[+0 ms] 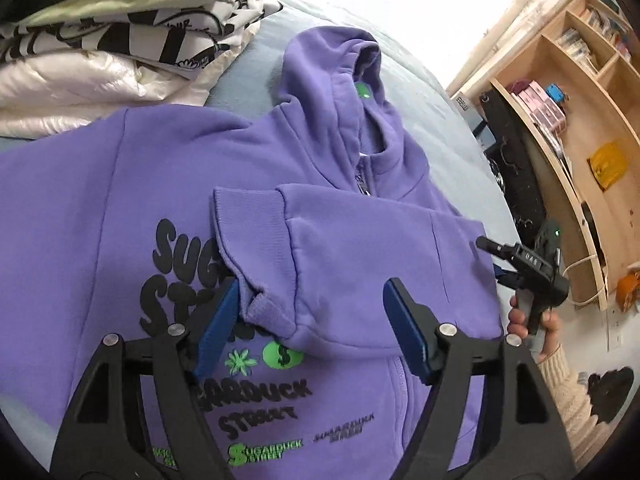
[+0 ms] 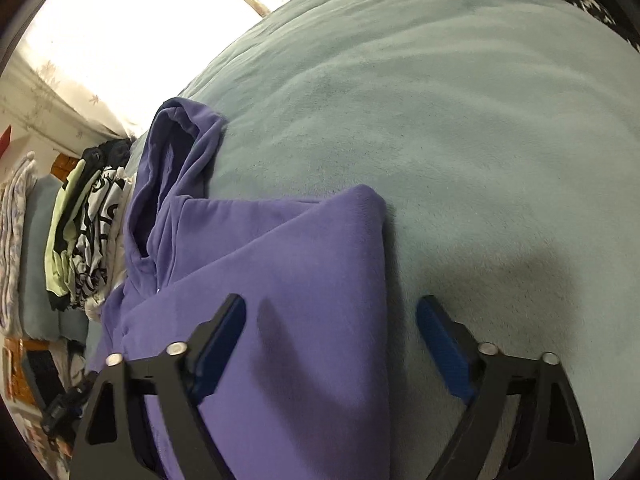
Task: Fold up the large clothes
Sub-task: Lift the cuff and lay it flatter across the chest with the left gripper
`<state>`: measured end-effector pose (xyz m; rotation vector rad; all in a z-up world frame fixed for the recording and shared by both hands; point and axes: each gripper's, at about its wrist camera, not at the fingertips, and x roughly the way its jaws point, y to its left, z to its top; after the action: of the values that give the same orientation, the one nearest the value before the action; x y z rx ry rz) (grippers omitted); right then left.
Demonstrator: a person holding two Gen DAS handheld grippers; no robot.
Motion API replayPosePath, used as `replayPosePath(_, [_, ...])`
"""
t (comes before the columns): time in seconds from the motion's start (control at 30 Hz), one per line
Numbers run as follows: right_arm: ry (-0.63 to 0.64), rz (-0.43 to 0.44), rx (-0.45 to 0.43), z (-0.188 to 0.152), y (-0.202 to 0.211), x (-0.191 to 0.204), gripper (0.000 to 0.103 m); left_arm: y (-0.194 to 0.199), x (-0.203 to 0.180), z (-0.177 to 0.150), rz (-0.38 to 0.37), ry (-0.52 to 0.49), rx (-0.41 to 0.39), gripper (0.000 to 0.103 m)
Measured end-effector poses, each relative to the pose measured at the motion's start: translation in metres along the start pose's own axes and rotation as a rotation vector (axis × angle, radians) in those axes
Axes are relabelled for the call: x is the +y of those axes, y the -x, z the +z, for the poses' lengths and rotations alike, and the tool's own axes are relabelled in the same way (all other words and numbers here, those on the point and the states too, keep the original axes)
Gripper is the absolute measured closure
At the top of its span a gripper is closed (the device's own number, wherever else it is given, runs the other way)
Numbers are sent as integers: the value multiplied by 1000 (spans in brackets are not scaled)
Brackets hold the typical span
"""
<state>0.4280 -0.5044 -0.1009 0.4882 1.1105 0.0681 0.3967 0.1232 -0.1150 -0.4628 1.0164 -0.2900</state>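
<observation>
- Left claw stands open over the ribbed cuff of the sleeve, gripping nothing.
- Right claw is open too, astride the folded edge of the purple zip hoodie on the grey-green bed.
- One sleeve is folded across the chest; the other side, hood and bottom are left, I judge.

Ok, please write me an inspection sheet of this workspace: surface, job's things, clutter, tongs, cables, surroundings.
Surface: grey-green bed cover, mostly bare.
Job's things: purple hoodie lying front up, one sleeve folded across the chest, hood flat.
Clutter: stack of folded clothes beside the hoodie.
Tongs: left tongs open over the sleeve cuff; right tongs open over the hoodie's edge.
Cables: pale cord by the shelf.
Surroundings: wooden shelf, bright curtain.
</observation>
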Motion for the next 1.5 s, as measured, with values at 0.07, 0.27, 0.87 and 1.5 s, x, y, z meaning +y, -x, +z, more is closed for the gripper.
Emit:
replayPosePath(0.07, [-3, -1, -6, -6, -2, -1, 47, -17, 3, 6, 61, 27, 18, 33])
replayPosePath(0.27, [52, 12, -121, -15, 20, 11, 84, -38, -13, 17, 245, -16, -36, 91])
replayPosePath(0.87, [112, -68, -3, -77, 63, -5, 27, -2, -20, -2, 348, -226, -97, 94])
replayPosePath(1.5, [299, -235, -113, -133, 120, 63, 59, 41, -46, -35, 462, -232, -178, 91])
